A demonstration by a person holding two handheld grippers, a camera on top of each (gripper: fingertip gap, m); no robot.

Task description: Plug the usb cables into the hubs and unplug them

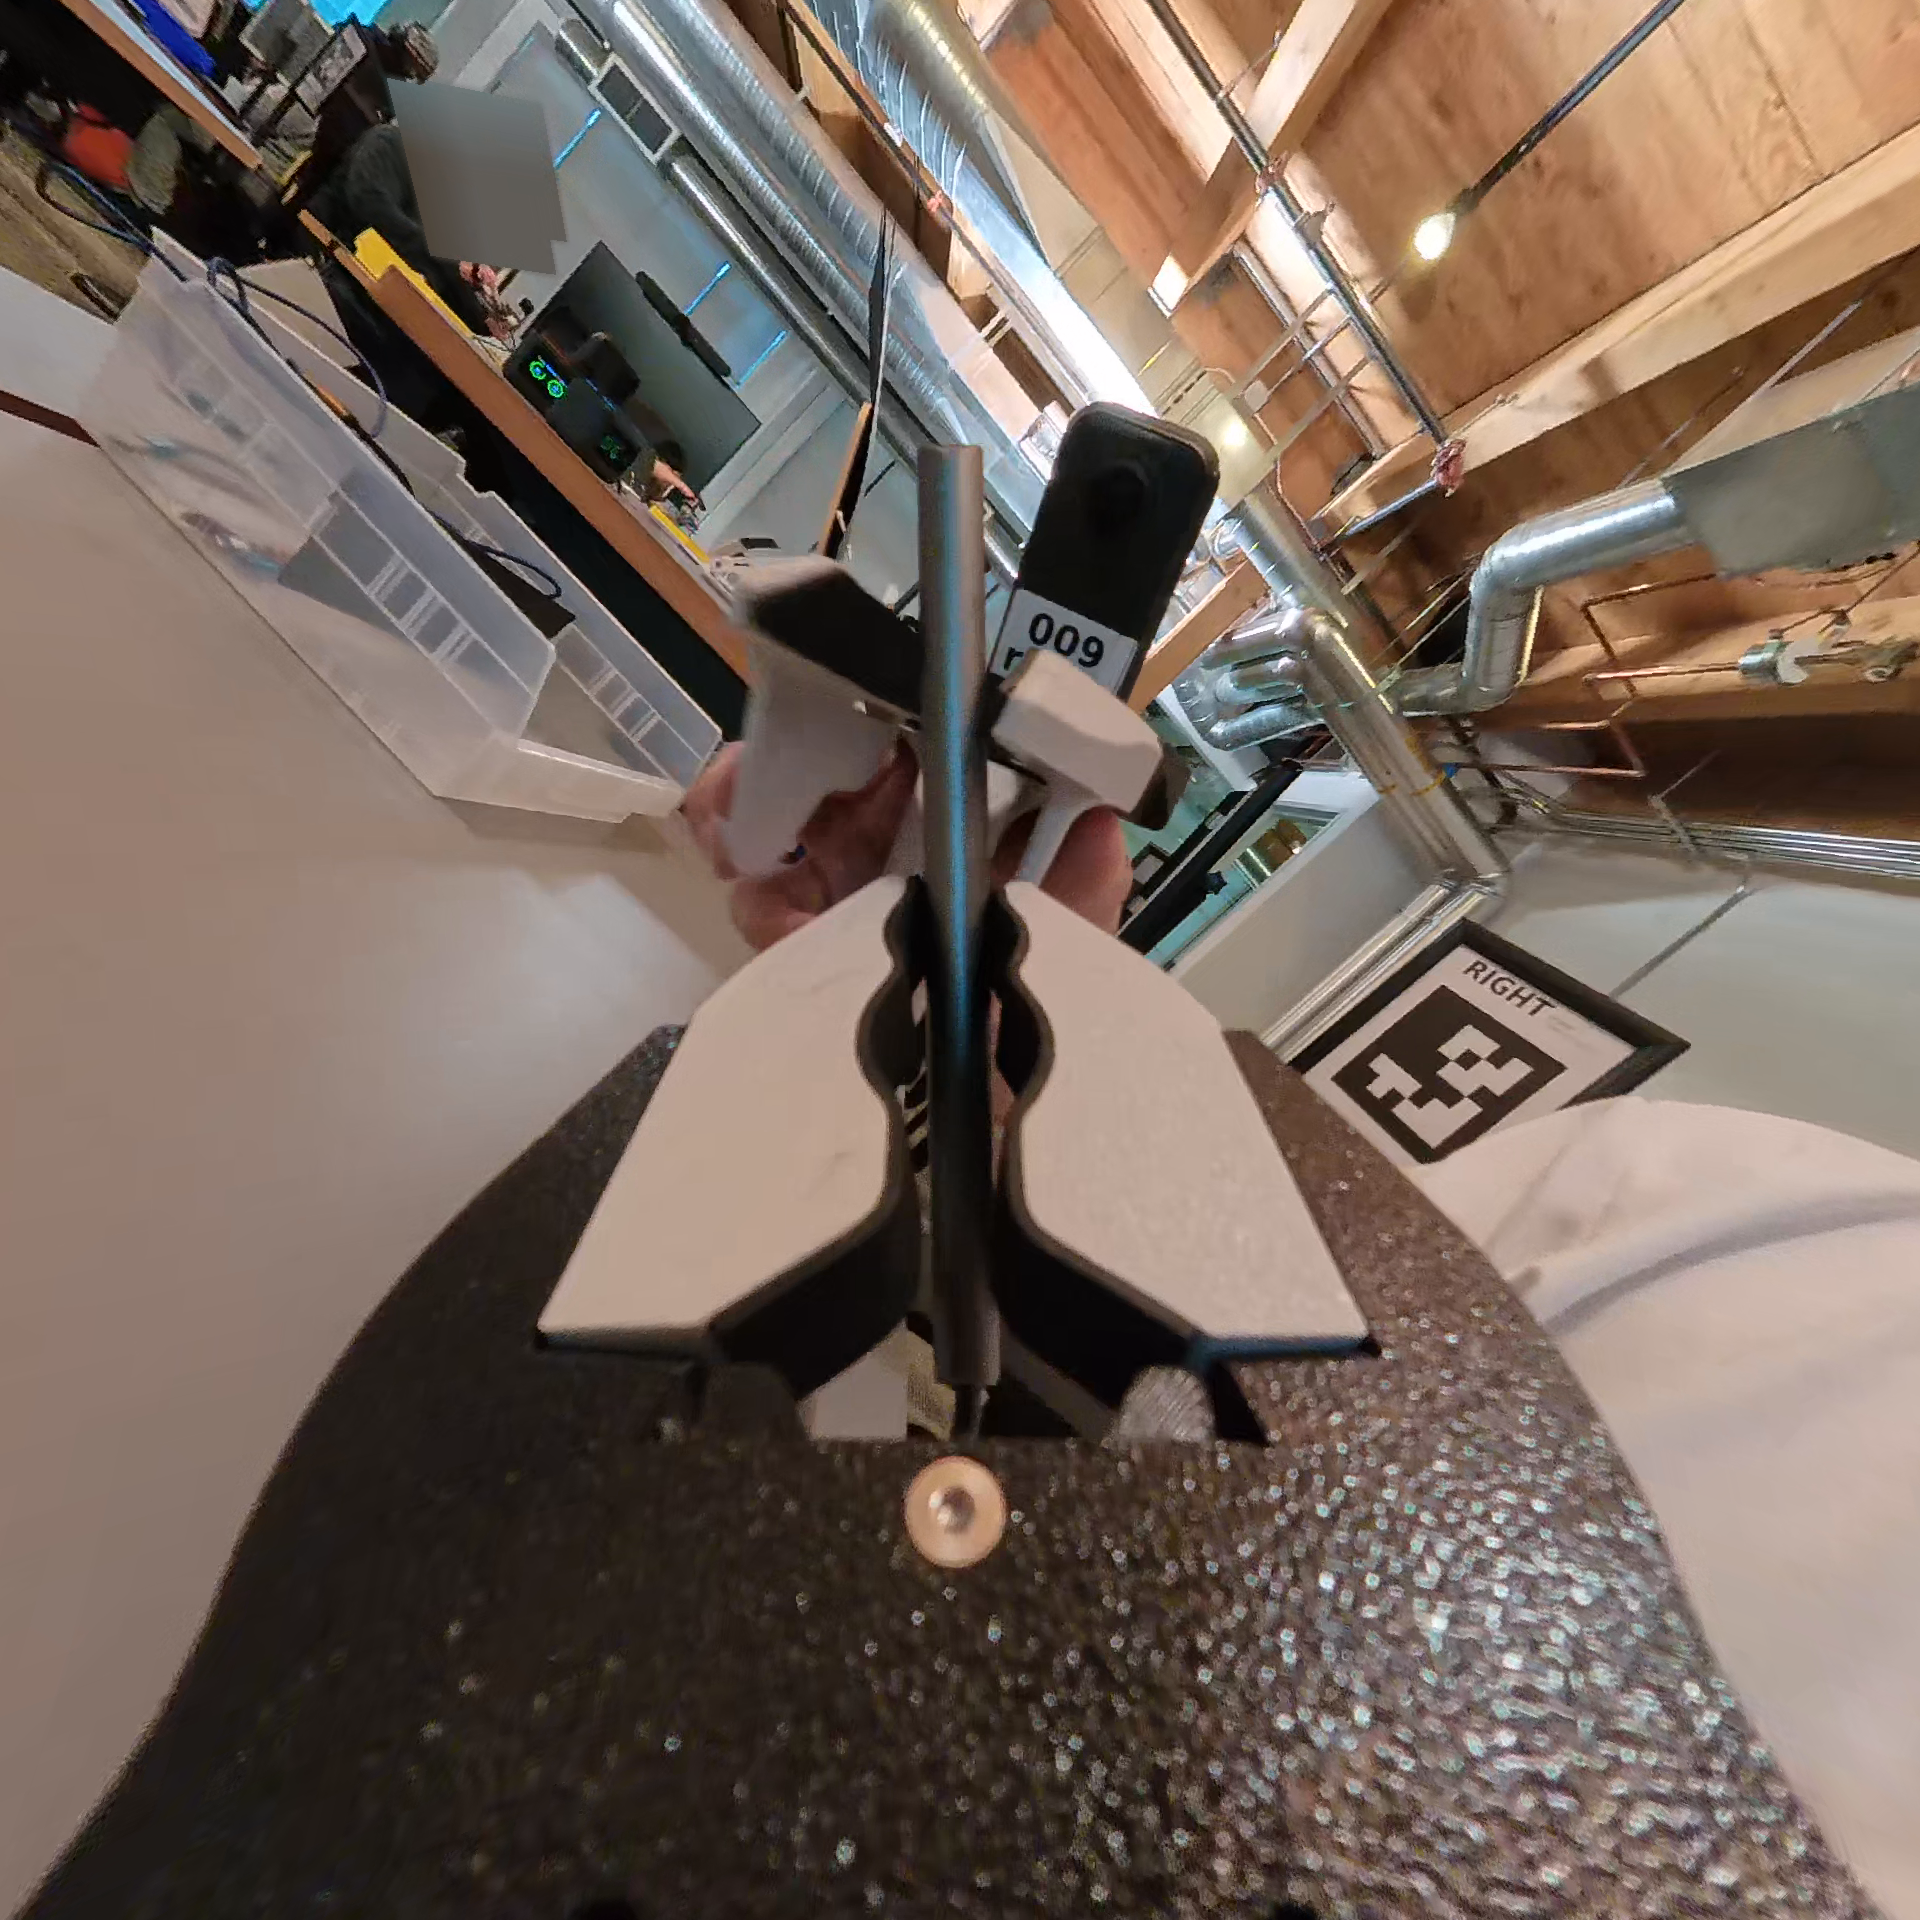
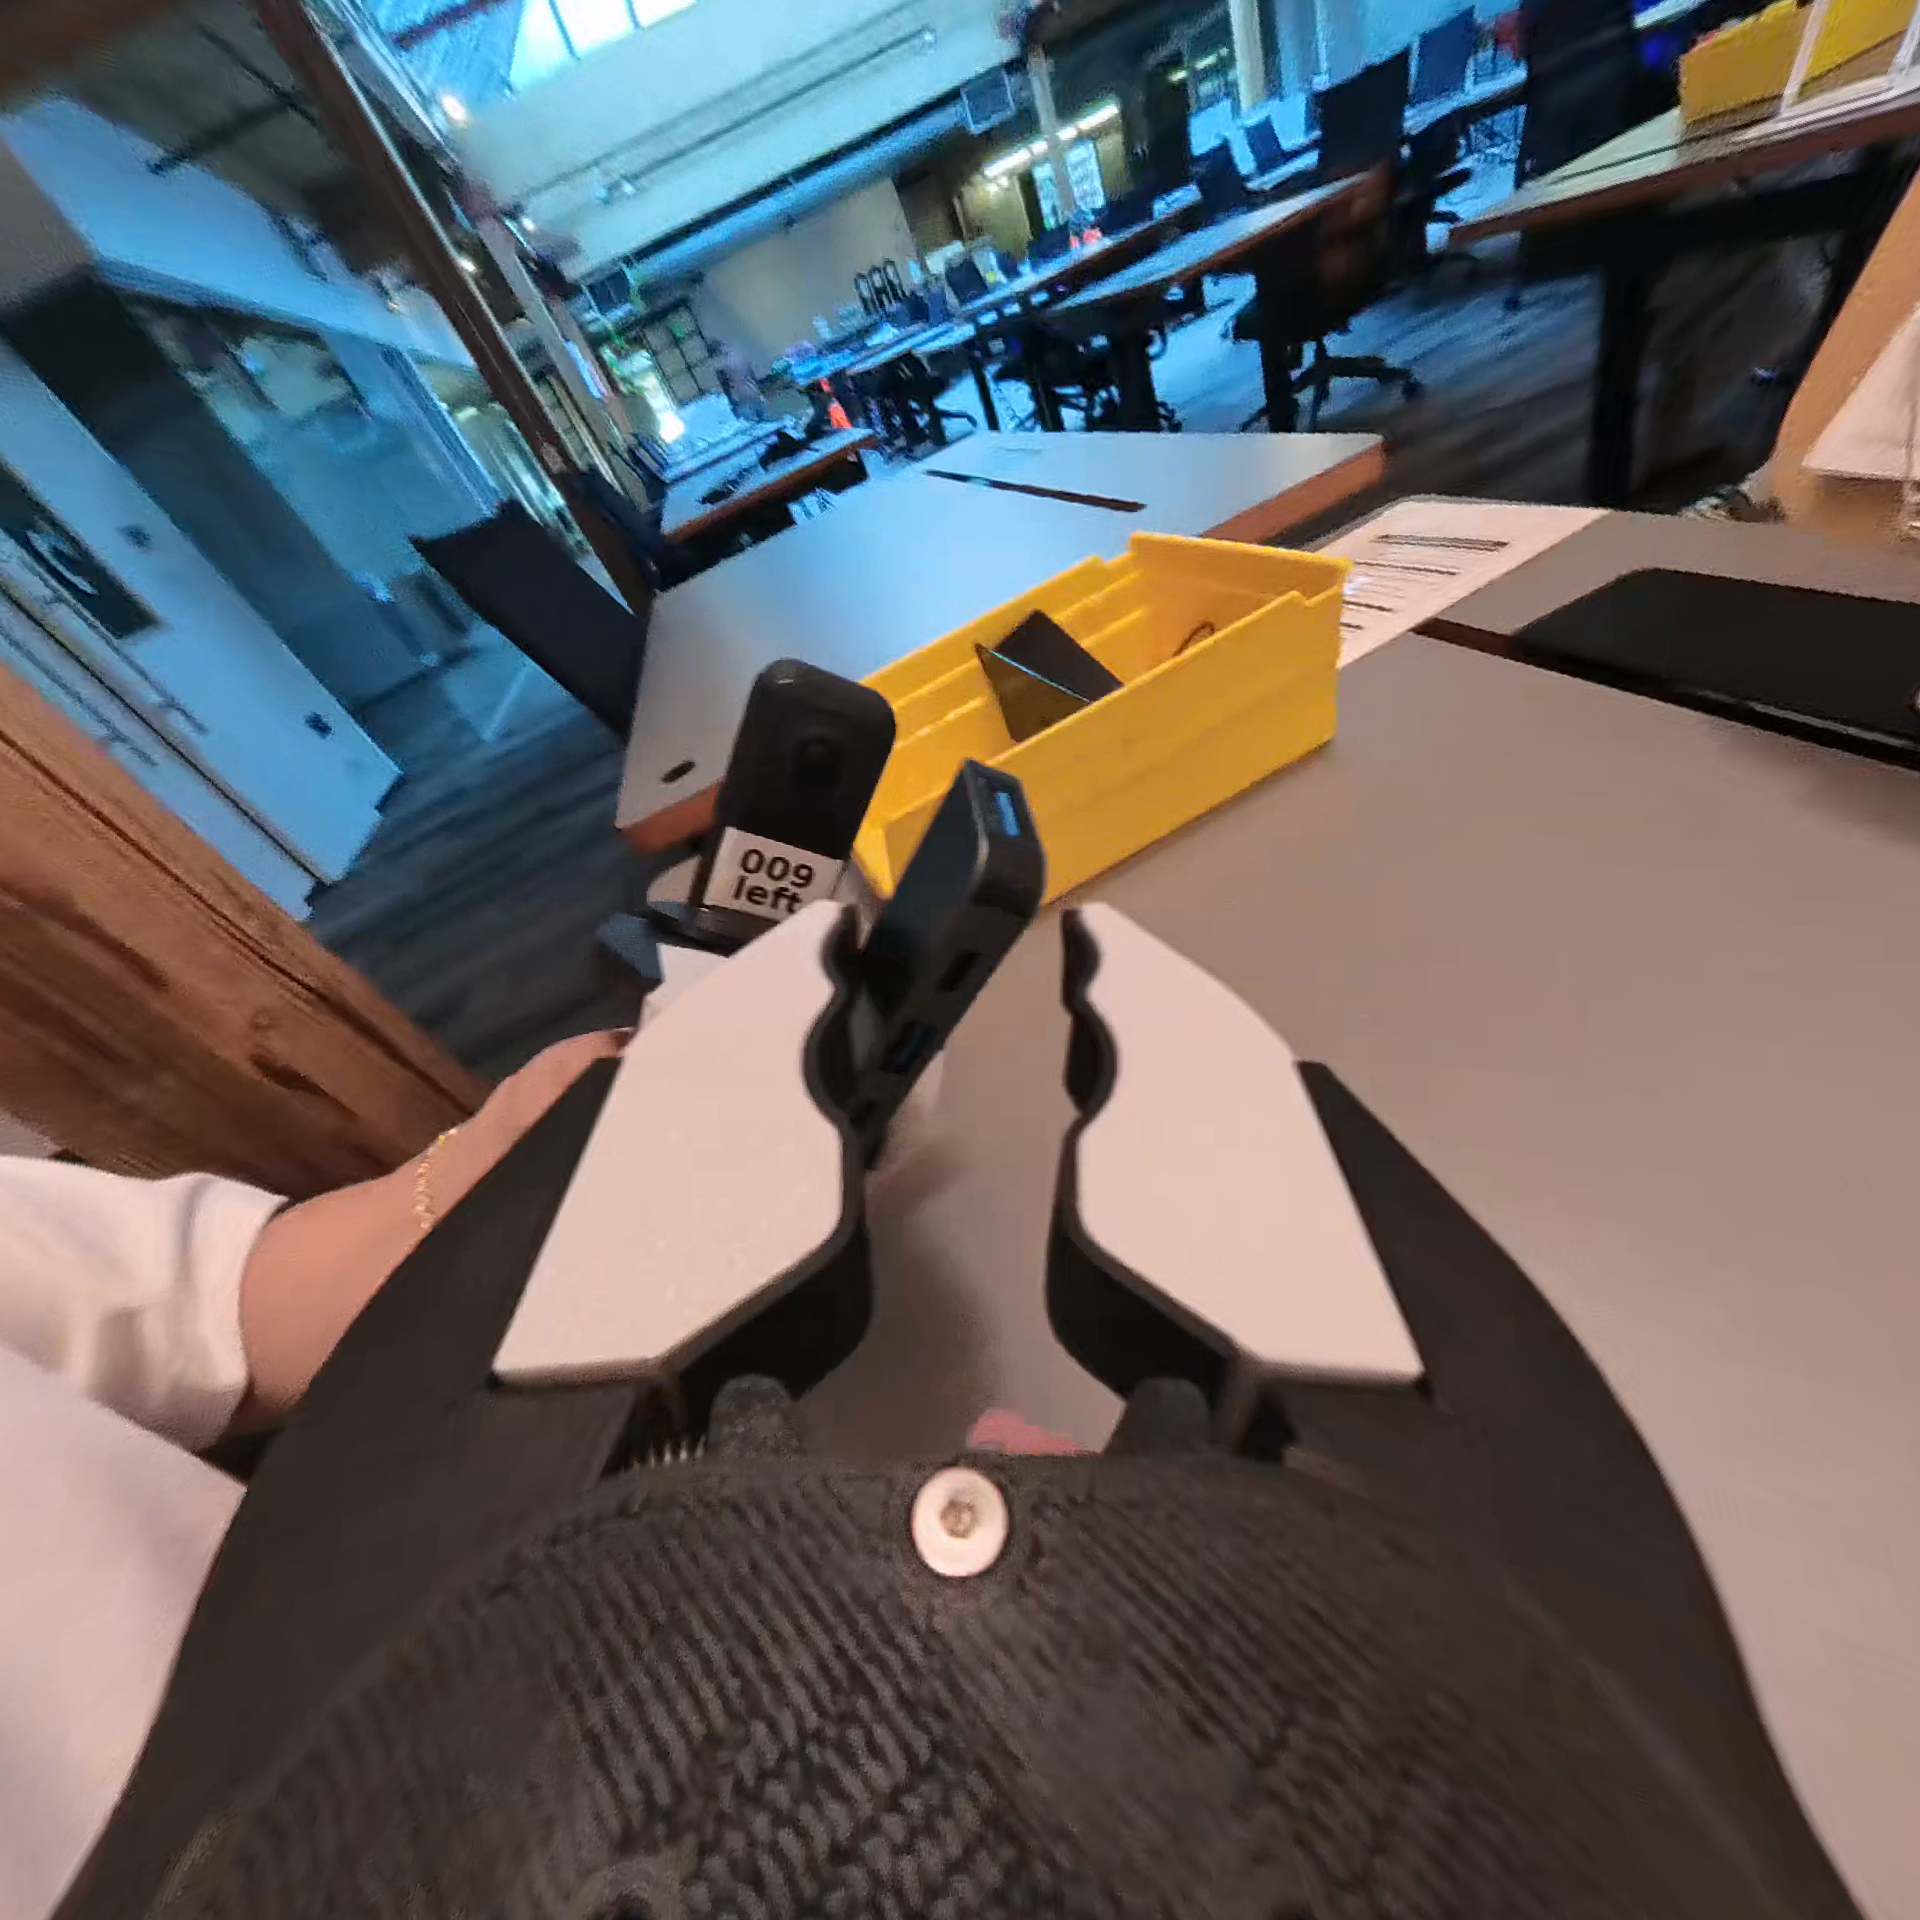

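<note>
A slim dark USB hub (image 1: pixel 951 935) is gripped edge-on by the left gripper (image 1: pixel 954 940), whose white fingers (image 1: pixel 769 1153) are closed against its two flat sides. The hub is held tilted up off the table (image 2: pixel 1507 1039), and its far end projects well beyond the fingertips. In the right wrist view the same hub (image 2: pixel 961 914) is seen from the side, with blue ports on its end and along its edge; it stands just beside the inner face of the right gripper's left finger (image 2: pixel 707 1143), though whether it is actually touched there cannot be told.

The right gripper (image 2: pixel 956 997) is held with its jaws parted, a wide gap being left between the fingers, and nothing is grasped in it. From the left wrist view it (image 1: pixel 940 727) is seen head-on just behind the hub, slightly blurred, with a hand (image 1: pixel 831 862) around its handle and a black camera (image 1: pixel 1117 540) bearing a white label mounted on it.

A matching labelled camera (image 2: pixel 795 800) is seen on the left gripper in the right wrist view. A yellow divided bin (image 2: pixel 1132 717) lies on the grey table beyond the hub. A clear plastic organiser box (image 1: pixel 343 582) is seen at the left of the left wrist view, and a framed black-and-white marker card (image 1: pixel 1455 1060) at the right. No USB cable can be made out clearly in either view.
</note>
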